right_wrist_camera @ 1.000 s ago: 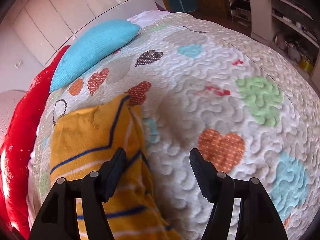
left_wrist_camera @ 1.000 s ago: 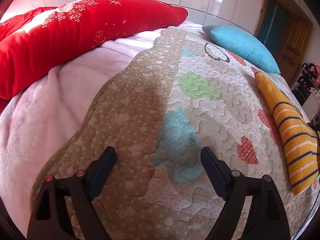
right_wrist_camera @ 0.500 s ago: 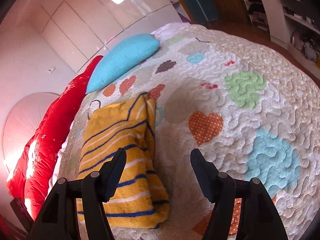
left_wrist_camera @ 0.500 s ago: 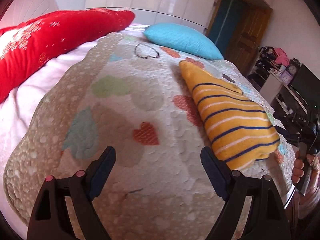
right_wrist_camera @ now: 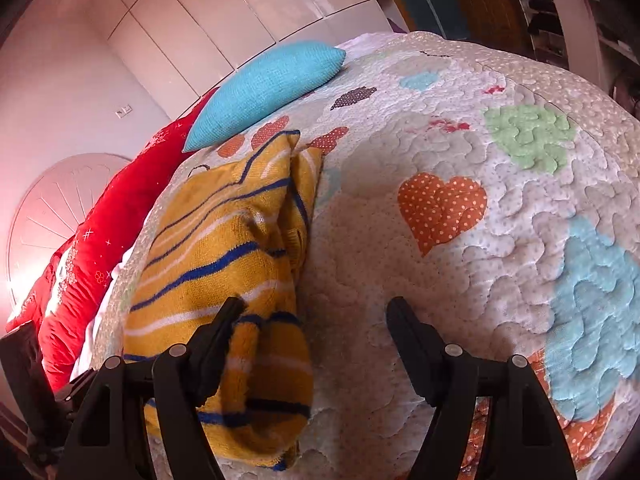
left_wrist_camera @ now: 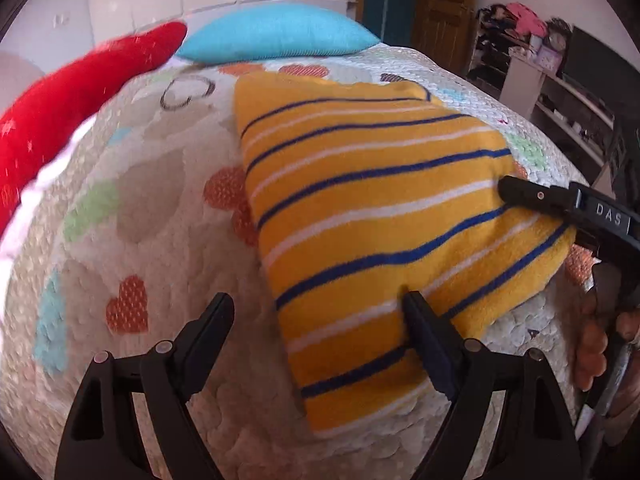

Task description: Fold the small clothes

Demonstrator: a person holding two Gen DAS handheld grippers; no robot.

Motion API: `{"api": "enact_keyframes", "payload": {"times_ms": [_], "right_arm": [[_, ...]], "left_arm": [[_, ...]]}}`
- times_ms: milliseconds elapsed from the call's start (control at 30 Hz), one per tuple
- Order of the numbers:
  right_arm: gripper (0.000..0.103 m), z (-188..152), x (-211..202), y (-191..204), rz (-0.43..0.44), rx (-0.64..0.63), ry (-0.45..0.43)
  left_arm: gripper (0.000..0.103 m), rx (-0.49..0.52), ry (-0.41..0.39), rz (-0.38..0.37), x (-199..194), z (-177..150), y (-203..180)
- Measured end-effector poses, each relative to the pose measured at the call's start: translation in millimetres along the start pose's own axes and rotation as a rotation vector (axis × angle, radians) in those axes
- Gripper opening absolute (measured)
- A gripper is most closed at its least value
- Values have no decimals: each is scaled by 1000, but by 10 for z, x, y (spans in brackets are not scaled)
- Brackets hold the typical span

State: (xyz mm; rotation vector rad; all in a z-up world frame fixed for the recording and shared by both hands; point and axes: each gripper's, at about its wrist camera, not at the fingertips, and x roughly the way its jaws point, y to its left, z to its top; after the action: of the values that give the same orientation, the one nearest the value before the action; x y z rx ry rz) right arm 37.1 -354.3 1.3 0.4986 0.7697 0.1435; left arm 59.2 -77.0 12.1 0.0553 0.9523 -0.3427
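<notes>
Both tools reached the striped garment (left_wrist_camera: 372, 216) (folded), jaws wide.

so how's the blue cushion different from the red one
The blue cushion is plain knitted turquoise; the red cushion carries white snowflake-like patterns. The blue one is short and plump, while the red one is long and runs along the side of the bed. The blue one lies on the heart-patterned quilt, the red one beside it on a pale blanket. Both rest near the yellow striped garment, and neither gripper touches them.
</notes>
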Motion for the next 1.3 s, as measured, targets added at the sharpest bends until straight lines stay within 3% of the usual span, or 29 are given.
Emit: {"api": "enact_keyframes", "payload": {"times_ms": [67, 267, 367, 467, 600, 700, 800, 900, 1000, 1133, 1300], "right_arm": [[82, -14, -2, 46, -9, -24, 1], [83, -17, -18, 19, 20, -12, -2], [83, -21, -31, -11, 39, 3, -5], [83, -23, -28, -7, 38, 2, -5], [84, -30, -29, -5, 39, 0, -10], [84, -39, -45, -32, 55, 11, -16], [84, -45, -56, -57, 68, 22, -20], [84, -55, -71, -65, 73, 24, -24], [84, -65, -83, -69, 82, 28, -30], [84, -81, -115, -97, 105, 41, -44], [84, -95, -155, -135, 136, 63, -60]], "left_arm": [[86, -83, 22, -16, -27, -48, 214], [85, 89, -4, 127, -312, -59, -11], [85, 77, -40, 60, -554, 74, -43], [85, 12, -97, 14, -680, 411, -8], [85, -57, -70, -6, -349, 959, 50], [85, -40, -8, 59, 98, 1175, 35], [86, -4, 157, 80, 544, 1137, 45], [85, -48, 208, 11, 474, 1293, 57], [85, -22, 122, -39, 248, 1561, -135], [85, 109, 61, 47, 377, 1867, -650], [85, 276, 248, 179, 1162, 1874, -1193]]}}
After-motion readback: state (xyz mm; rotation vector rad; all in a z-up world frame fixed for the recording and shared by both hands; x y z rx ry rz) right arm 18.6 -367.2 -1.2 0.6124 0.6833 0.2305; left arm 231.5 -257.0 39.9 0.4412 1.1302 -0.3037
